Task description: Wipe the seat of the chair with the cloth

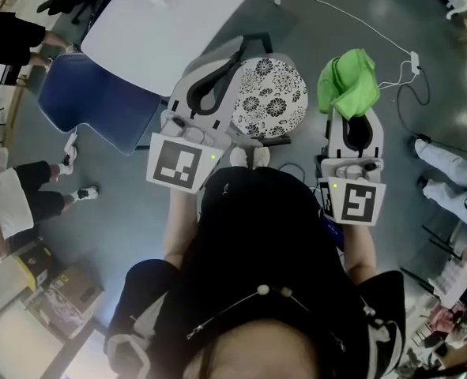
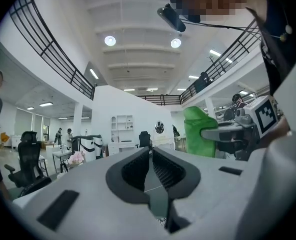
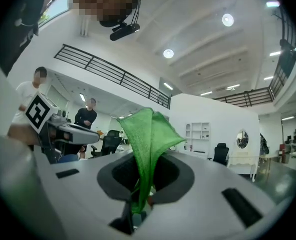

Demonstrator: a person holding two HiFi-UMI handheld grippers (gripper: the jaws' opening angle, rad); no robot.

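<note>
We hold the green cloth (image 1: 348, 81) (image 3: 148, 129) pinched in the jaws of our right gripper (image 1: 352, 101) (image 3: 145, 160), its folds bunched above them, just right of the chair and apart from it. The chair's round flower-patterned seat (image 1: 269, 97) lies between our grippers. The jaws of our left gripper (image 1: 235, 50) (image 2: 151, 151) are drawn almost together on nothing, beside the white worktop (image 1: 162, 22).

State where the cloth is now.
Head view, right side: the cloth is clamped in the right gripper, just right of the patterned seat.
</note>
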